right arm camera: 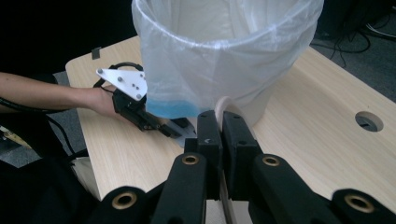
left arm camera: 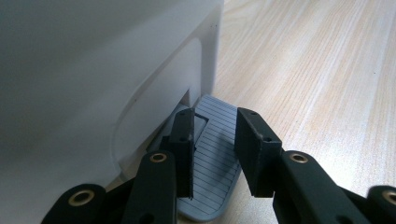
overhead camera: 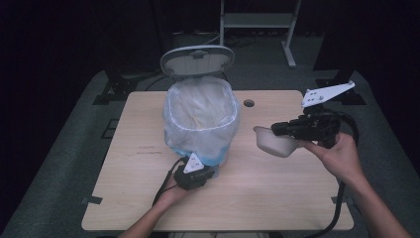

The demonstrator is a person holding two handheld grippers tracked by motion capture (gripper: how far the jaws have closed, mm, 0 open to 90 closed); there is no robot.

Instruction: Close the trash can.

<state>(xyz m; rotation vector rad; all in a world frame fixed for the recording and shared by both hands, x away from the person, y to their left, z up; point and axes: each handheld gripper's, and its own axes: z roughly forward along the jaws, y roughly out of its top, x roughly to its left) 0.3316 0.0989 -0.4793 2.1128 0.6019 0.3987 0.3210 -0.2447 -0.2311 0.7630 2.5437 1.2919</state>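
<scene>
A white pedal bin [overhead camera: 200,119] lined with a clear plastic bag stands mid-table, its lid [overhead camera: 197,59] tipped up at the back. My left gripper [overhead camera: 209,170] sits low at the bin's front base. In the left gripper view its jaws straddle the grey ribbed pedal [left arm camera: 212,154], pads closed against the pedal's sides beside the bin wall [left arm camera: 93,70]. My right gripper [overhead camera: 275,130] hovers right of the bin, shut on the rim of a pale bowl [overhead camera: 275,143]. The bowl's rim [right arm camera: 223,105] sticks up between the right gripper's [right arm camera: 220,114] jaws, with the bin [right arm camera: 224,46] just beyond.
The wooden table [overhead camera: 277,208] has a cable hole [overhead camera: 249,103] behind the bowl. A metal stand's base [overhead camera: 257,20] lies on the dark floor beyond the table. The left hand and left gripper [right arm camera: 184,130] also appear in the right gripper view.
</scene>
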